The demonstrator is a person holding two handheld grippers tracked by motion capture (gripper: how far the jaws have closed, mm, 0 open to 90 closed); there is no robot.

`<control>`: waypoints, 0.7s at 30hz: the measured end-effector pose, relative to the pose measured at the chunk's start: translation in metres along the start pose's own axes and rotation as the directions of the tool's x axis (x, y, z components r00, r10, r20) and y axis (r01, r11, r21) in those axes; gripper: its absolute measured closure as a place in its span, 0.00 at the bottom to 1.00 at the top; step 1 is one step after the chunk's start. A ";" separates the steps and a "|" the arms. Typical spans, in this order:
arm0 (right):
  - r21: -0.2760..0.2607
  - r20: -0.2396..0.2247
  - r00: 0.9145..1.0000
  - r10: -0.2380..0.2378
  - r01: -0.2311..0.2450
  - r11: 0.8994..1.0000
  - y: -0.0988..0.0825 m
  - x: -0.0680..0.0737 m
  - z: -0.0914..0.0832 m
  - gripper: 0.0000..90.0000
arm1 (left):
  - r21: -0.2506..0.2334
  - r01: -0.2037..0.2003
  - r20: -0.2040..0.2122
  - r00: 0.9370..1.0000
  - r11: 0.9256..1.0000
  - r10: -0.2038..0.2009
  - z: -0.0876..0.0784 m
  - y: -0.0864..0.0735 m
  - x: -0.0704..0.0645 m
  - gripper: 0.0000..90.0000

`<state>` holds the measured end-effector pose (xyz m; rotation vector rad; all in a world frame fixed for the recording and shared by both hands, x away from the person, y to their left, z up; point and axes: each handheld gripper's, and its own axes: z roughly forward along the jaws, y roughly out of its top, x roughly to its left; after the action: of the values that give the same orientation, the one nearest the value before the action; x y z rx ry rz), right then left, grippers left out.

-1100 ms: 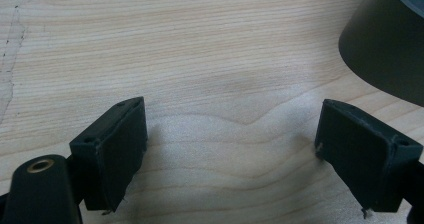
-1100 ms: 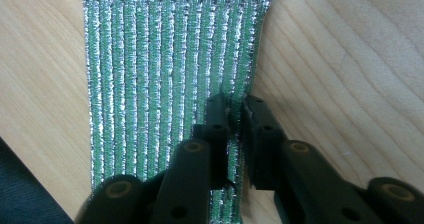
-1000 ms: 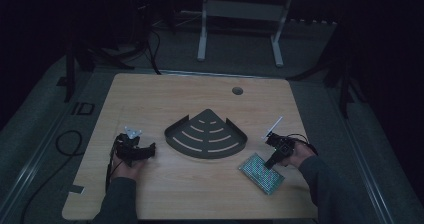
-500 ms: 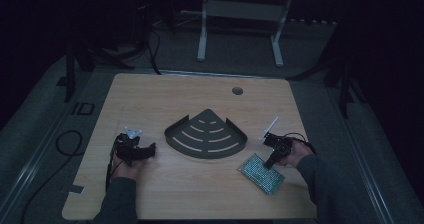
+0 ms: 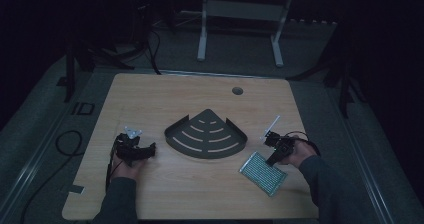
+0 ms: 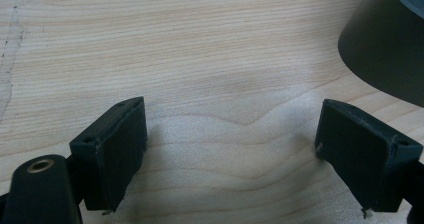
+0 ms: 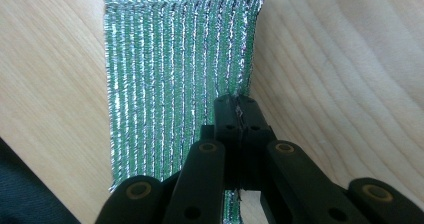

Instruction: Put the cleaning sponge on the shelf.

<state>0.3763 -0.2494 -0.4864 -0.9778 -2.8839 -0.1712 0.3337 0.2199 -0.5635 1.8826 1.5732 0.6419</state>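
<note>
Green cloth (image 7: 175, 79): flat on wooden table (image 5: 150, 99); right gripper (image 7: 239, 106) clamped on its edge
Left gripper (image 6: 230, 149): jaws apart, near dark tray (image 5: 206, 134)

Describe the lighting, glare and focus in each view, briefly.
High view: very dim, with the room beyond the table nearly black, soft detail and weak shadows. Left gripper view: bright and even, sharp wood grain, a faint shadow between the open left tongs. Right gripper view: well lit, the green scouring pad sparkles with glare, while the shut right tongs look slightly soft up close.
</note>
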 end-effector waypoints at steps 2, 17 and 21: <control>-0.013 0.008 1.000 0.000 0.000 1.000 0.001 0.001 -0.005 0.99 | 0.000 0.000 0.000 1.000 1.000 0.000 0.000 0.000 0.000 0.15; -0.065 0.040 0.999 0.007 -0.004 0.998 0.003 0.002 -0.036 1.00 | 0.001 0.000 0.000 1.000 1.000 0.000 0.000 0.000 0.000 0.15; -0.084 0.048 0.999 0.015 -0.011 0.996 0.002 -0.002 -0.046 1.00 | 0.001 0.000 0.000 1.000 1.000 0.000 0.000 0.000 0.000 0.15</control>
<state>0.3811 -0.2553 -0.4411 -1.0279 -2.9358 -0.2726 0.3338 0.2198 -0.5635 1.8827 1.5742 0.6417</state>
